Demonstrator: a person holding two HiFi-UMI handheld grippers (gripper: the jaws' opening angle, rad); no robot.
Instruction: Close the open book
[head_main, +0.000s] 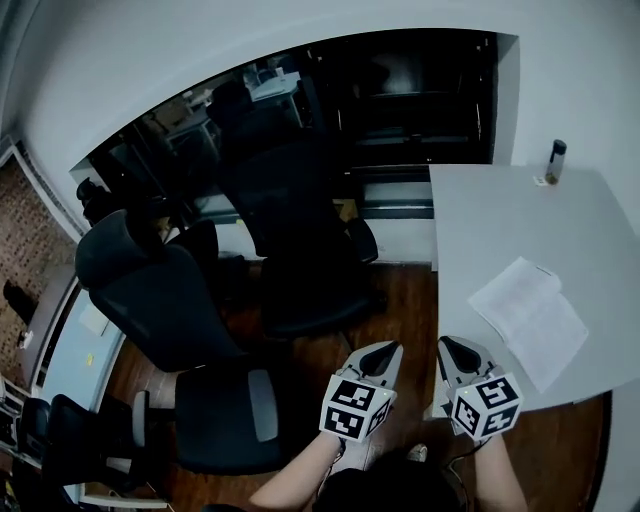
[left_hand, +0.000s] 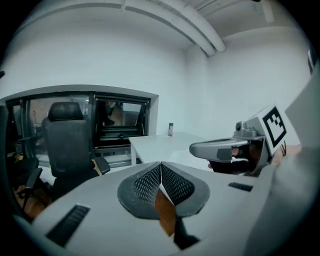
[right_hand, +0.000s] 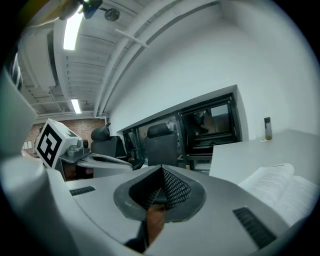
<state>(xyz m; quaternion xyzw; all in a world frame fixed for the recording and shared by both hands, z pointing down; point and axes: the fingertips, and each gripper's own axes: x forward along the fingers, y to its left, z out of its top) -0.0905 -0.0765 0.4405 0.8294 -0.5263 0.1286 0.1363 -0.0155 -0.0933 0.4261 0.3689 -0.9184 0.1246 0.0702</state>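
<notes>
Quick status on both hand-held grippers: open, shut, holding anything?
Left grey hand-held gripper: closed, jaws together, holding nothing.
Right grey hand-held gripper: closed, jaws together, holding nothing.

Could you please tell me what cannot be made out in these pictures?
1. Book print: too small in the head view; blurred and cut off at the right edge in the right gripper view.
2. Book's cover: hidden under its open pages.
3. Dark bottle on the table: label too small in every view.

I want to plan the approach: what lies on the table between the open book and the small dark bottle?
Nothing; the head view shows only bare table top between the open book and the bottle.
</notes>
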